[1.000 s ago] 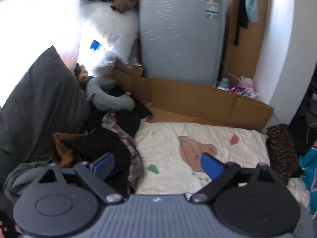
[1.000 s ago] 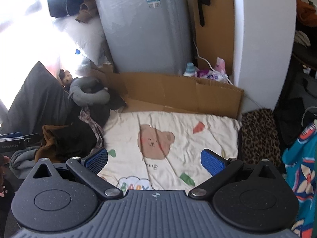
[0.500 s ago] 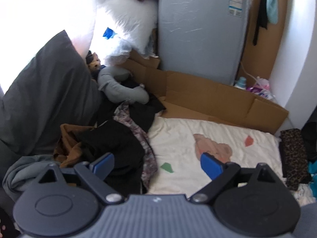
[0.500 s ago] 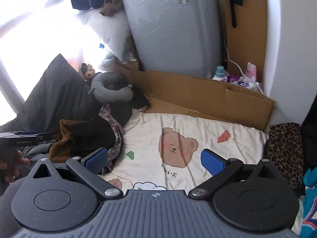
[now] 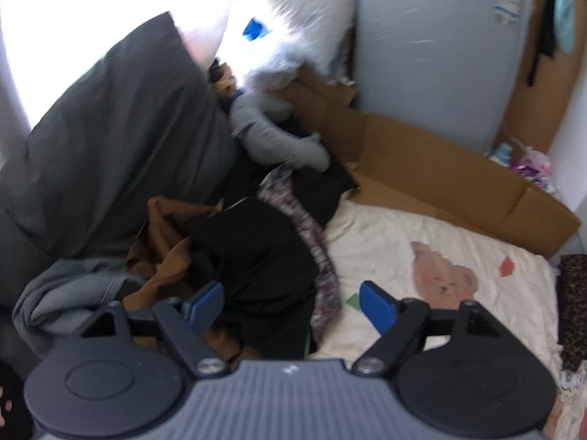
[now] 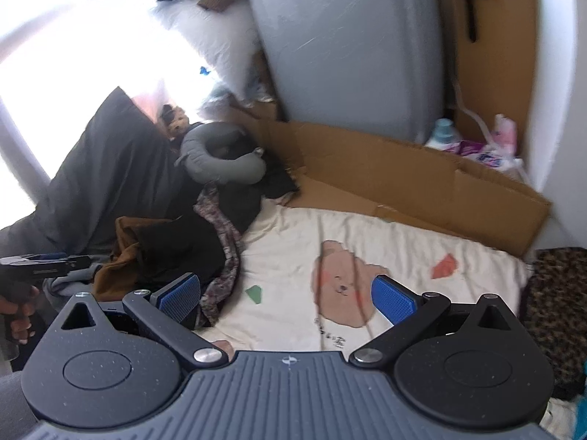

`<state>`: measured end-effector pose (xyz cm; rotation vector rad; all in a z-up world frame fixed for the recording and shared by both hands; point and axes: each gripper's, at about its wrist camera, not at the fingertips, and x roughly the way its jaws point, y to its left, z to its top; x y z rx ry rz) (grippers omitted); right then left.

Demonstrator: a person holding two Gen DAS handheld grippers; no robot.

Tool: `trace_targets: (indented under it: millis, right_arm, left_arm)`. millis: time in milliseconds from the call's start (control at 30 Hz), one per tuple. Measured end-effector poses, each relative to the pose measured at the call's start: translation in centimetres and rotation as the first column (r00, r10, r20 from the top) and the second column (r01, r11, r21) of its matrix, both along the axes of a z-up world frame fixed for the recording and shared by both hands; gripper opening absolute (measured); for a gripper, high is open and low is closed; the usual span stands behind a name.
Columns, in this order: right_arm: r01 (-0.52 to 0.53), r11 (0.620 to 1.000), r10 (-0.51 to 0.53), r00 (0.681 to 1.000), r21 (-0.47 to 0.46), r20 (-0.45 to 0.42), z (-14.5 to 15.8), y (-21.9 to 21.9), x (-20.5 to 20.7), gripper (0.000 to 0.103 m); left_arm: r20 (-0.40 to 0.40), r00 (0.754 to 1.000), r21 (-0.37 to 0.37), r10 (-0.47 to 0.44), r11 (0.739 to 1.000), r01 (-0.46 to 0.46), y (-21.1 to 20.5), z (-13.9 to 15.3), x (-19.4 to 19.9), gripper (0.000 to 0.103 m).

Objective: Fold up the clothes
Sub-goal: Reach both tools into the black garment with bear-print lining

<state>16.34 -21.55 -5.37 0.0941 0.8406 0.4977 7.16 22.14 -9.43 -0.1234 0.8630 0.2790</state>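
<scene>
A heap of clothes lies at the left of a cream bear-print blanket [image 5: 422, 242]: a black garment [image 5: 256, 256], a brown one [image 5: 165, 227], a floral patterned one [image 5: 315, 249] and a grey one [image 5: 69, 289]. My left gripper [image 5: 291, 302] is open and empty, just above the black garment. My right gripper [image 6: 288, 299] is open and empty, over the blanket [image 6: 367, 238] by the heap's edge [image 6: 176, 245]. The left gripper also shows at the left edge of the right wrist view [image 6: 40, 262], held in a hand.
A dark grey pillow [image 5: 110, 139], a grey neck pillow [image 5: 279, 139] and a white pillow [image 5: 293, 29] lie behind the heap. Flattened cardboard [image 5: 440, 172] and a grey wrapped appliance [image 5: 433, 44] stand at the back. A leopard-print cloth [image 6: 554, 293] lies to the right.
Both grippers have swung left toward the clothes heap; the heap now sits closer and more central in both views. Both stay open.
</scene>
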Motion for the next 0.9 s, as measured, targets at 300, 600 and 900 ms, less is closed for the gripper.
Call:
trace_targets:
  millis: [300, 600, 900]
  right_arm:
    - [-0.140, 0.990, 0.142, 0.989, 0.034, -0.050, -5.8, 2.9, 5.2, 0.102]
    - [-0.253, 0.967, 0.256, 0.961, 0.033, -0.109, -14.0, 7.7, 9.2, 0.090]
    - [-0.292, 0.956, 0.293, 0.942, 0.030, -0.167, -22.4, 14.0, 12.8, 0.090]
  left_arm:
    - [-0.057, 0.995, -0.004, 0.085, 0.996, -0.085, 3.1, -5.3, 1.1, 0.071]
    - [-0.081, 0.991, 0.010, 0.110, 0.994, -0.110, 5.7, -11.3, 3.0, 0.071]
    - [-0.098, 0.985, 0.006, 0.142, 0.990, -0.142, 8.1, -16.9, 3.9, 0.071]
